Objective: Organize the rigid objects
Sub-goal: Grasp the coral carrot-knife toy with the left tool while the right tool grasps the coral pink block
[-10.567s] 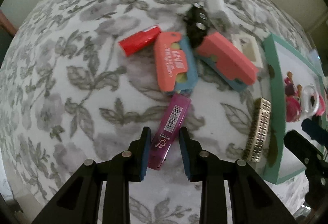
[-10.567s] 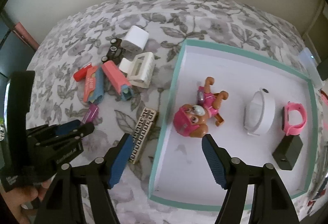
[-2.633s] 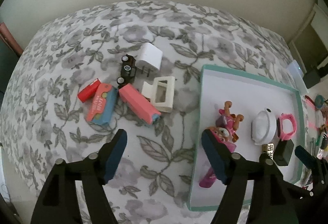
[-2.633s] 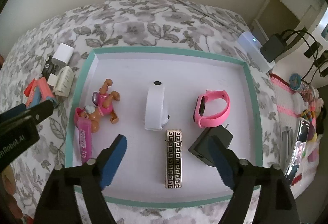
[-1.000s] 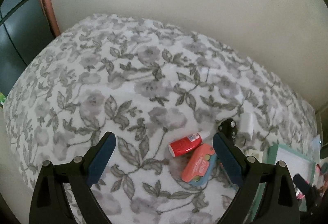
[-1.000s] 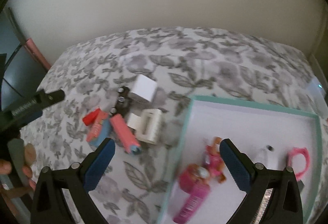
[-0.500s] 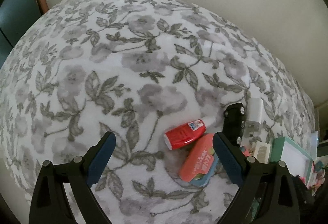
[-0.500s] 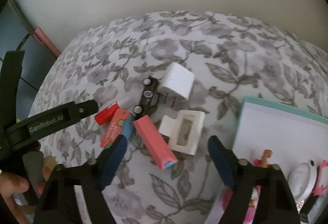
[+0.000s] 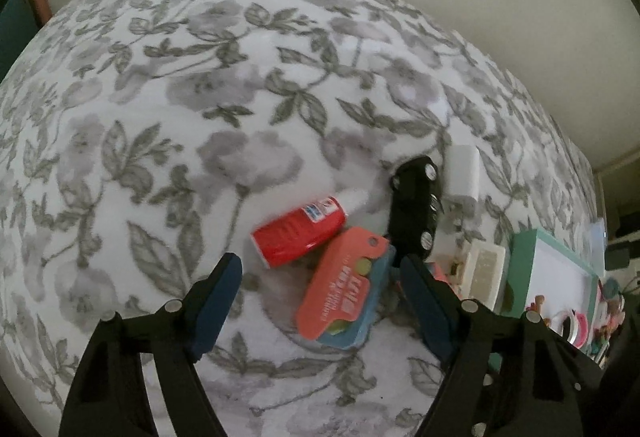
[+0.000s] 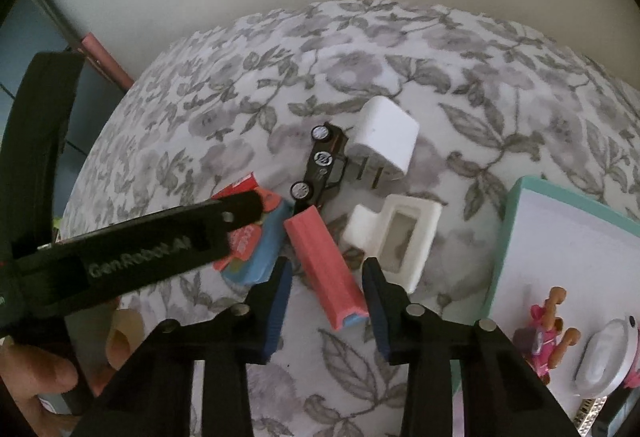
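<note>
1. Two salmon-pink boxes with blue ends lie on the floral cloth [image 10: 500,85]: a long pink box [image 10: 324,269] at lower centre of the right wrist view, and a flatter printed pink box [image 9: 346,299] at lower centre of the left wrist view.
2. One each of the rest: a red tube [image 9: 300,235] with a white cap, a black toy car [image 10: 322,169], a white charger plug [image 10: 386,137], a white clip case [image 10: 400,237].
3. One teal-rimmed tray [image 10: 504,233] sits at the right edge of the right wrist view, holding a pink toy pup [image 10: 546,333] and a white band [image 10: 608,353] (both cut off by the frame, other contents hard to make out).
4. Right gripper [image 10: 326,307]: its jaws stand apart, straddling the near end of the long pink box; whether the pads touch it I cannot tell.
5. Left gripper [image 9: 320,297]: spread wide and released, with the printed pink box between its fingers and the red tube just above them. Its arm hides most of the red tube and part of the printed box in the right wrist view.
6. Long pink box's axis runs from upper left to lower right, blue end nearest the camera. Red tube points its cap to the upper right.
</note>
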Demonstrator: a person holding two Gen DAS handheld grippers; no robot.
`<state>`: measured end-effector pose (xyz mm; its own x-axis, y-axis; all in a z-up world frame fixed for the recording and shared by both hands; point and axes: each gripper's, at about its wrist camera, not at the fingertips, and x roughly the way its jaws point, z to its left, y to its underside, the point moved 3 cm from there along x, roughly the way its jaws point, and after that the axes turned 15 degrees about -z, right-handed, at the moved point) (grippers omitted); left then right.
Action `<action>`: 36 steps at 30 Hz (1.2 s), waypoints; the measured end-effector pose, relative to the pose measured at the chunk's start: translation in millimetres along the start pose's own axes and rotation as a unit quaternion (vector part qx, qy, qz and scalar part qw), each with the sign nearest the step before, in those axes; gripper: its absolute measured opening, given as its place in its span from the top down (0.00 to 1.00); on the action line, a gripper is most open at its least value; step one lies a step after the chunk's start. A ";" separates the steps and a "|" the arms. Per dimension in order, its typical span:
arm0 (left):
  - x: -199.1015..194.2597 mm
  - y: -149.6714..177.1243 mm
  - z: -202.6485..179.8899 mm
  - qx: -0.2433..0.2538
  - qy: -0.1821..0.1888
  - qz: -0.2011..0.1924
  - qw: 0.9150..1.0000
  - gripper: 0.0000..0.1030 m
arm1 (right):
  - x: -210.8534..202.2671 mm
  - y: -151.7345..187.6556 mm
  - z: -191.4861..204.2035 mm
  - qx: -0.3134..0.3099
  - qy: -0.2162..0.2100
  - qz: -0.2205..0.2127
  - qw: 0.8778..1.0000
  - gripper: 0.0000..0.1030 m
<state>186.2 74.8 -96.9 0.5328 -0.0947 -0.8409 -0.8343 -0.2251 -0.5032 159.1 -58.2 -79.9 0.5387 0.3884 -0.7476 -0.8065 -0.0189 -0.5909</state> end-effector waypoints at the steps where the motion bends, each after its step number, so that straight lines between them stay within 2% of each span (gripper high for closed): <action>1: 0.7 0.6 -2.1 0.004 0.002 0.001 1.000 0.20 | 1.4 0.5 1.1 -0.001 -0.002 0.002 1.000 0.65; 3: 1.9 1.4 -5.1 0.010 0.003 0.002 1.000 0.29 | 5.2 2.8 3.5 -0.006 -0.003 0.007 1.000 0.66; 5: 3.2 1.3 -4.7 0.013 -0.002 0.003 1.000 0.32 | 7.9 4.5 5.4 -0.009 -0.005 0.009 1.000 0.66; 9: 8.9 4.4 -3.1 0.018 -0.006 0.020 1.000 0.32 | 11.8 5.4 8.3 -0.012 -0.006 0.006 1.000 0.66; 15: 9.2 4.1 -1.0 0.020 -0.008 0.021 1.000 0.32 | 16.3 3.8 12.4 -0.020 -0.002 -0.004 1.000 0.66; 19: 15.2 5.8 -5.7 0.025 -0.008 0.025 0.999 0.32 | 22.1 5.2 9.3 -0.020 0.017 -0.002 1.000 0.66; 23: 18.8 7.0 -10.3 0.030 -0.011 0.027 0.999 0.32 | 27.4 10.9 -0.2 0.000 0.021 0.006 1.000 0.76; 27: 24.7 10.3 -16.2 0.045 -0.019 0.030 0.998 0.32 | 27.0 12.8 -11.2 0.043 0.007 0.001 0.999 0.76; 32: 28.5 12.0 -21.5 0.053 -0.028 0.027 0.998 0.33 | 27.6 14.6 -6.6 0.023 0.013 -0.001 1.000 0.76; 34: 29.3 12.3 -23.7 0.053 -0.028 0.025 0.998 0.35 | 28.1 13.7 -4.2 0.022 0.013 -0.002 1.000 0.76; 36: 28.2 14.6 -25.6 0.056 -0.027 0.022 0.998 0.47 | 29.4 13.0 -3.9 0.023 0.012 -0.003 1.000 0.76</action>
<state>192.7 44.0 -122.9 0.4902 -0.0488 -0.8702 -0.8684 -0.1121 -0.4829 165.4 -50.6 -110.6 0.5489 0.3655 -0.7517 -0.8135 0.0269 -0.5810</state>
